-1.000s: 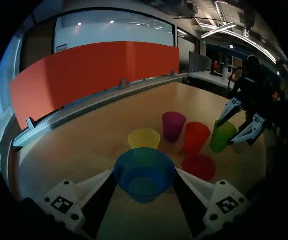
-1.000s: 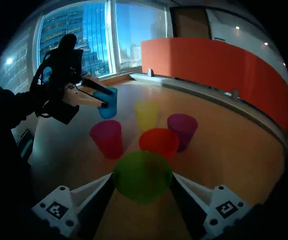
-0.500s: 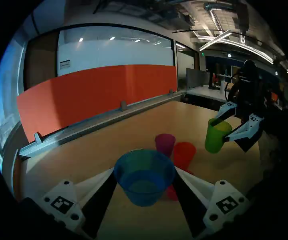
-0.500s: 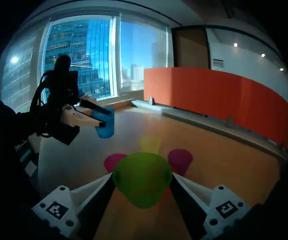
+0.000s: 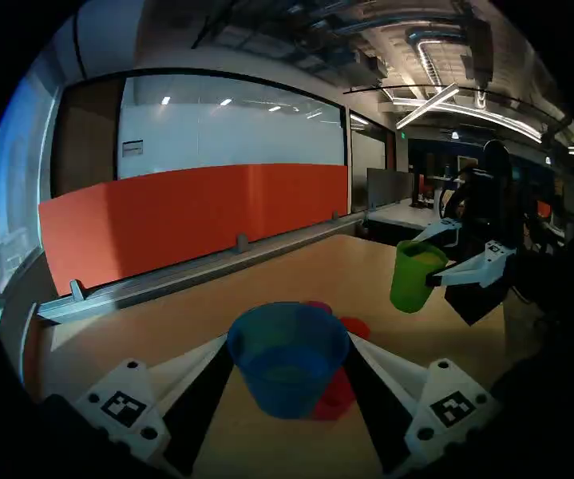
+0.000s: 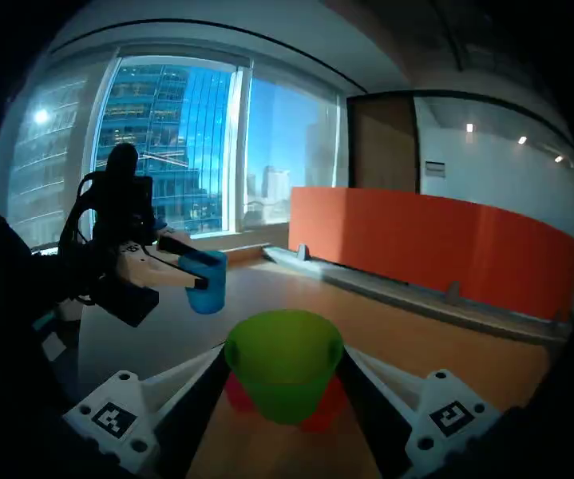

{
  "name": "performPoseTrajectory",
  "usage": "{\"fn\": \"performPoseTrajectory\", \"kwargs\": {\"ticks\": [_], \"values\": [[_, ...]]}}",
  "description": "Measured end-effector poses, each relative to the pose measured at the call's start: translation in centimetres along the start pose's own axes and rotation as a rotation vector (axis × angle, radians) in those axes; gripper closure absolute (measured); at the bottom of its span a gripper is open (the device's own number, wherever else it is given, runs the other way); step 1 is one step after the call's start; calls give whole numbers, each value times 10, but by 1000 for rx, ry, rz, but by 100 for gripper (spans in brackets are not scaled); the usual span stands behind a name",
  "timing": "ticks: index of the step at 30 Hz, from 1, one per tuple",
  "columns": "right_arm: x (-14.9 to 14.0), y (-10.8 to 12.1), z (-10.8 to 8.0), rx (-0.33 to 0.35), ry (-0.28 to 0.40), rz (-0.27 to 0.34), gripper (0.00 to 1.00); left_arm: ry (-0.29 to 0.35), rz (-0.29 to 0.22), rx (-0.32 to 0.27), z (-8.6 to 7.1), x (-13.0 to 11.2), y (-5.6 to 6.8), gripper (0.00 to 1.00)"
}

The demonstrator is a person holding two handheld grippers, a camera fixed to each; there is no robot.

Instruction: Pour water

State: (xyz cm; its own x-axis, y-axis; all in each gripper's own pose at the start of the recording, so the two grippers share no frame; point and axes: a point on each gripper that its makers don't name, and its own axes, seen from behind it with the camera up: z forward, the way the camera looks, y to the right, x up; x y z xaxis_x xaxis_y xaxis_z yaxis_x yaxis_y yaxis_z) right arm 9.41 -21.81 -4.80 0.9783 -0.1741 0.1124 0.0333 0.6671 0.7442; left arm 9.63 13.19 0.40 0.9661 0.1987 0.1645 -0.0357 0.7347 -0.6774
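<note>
My left gripper (image 5: 288,363) is shut on a blue cup (image 5: 288,367), held upright above the wooden table (image 5: 207,319); the same blue cup (image 6: 205,281) and left gripper (image 6: 195,275) appear at the left in the right gripper view. My right gripper (image 6: 284,375) is shut on a green cup (image 6: 284,363), also upright and lifted; in the left gripper view that green cup (image 5: 414,275) hangs at the right in the right gripper (image 5: 434,267). Red and magenta cups (image 5: 336,391) peek out below the blue cup, mostly hidden.
An orange partition (image 5: 191,207) with a metal rail runs along the table's far edge. Large windows (image 6: 175,168) stand behind the left gripper. Red cups (image 6: 318,411) sit on the table under the green cup. A person's dark sleeve (image 6: 15,319) is at the left.
Both grippers have risen with their cups; the cups on the table have sunk lower in both views and are now mostly hidden behind the held cups.
</note>
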Motion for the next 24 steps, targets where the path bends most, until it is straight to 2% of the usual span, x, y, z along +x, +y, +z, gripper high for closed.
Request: {"fn": "performPoseTrajectory", "kwargs": {"ticks": [12,24], "values": [[32,-1,5,-3,87,-12,8,96,-59,-23,-12,28,12,12],[43,-3,8,8,103,-9,8,133,-43,-31,-17,39,18,12]]}}
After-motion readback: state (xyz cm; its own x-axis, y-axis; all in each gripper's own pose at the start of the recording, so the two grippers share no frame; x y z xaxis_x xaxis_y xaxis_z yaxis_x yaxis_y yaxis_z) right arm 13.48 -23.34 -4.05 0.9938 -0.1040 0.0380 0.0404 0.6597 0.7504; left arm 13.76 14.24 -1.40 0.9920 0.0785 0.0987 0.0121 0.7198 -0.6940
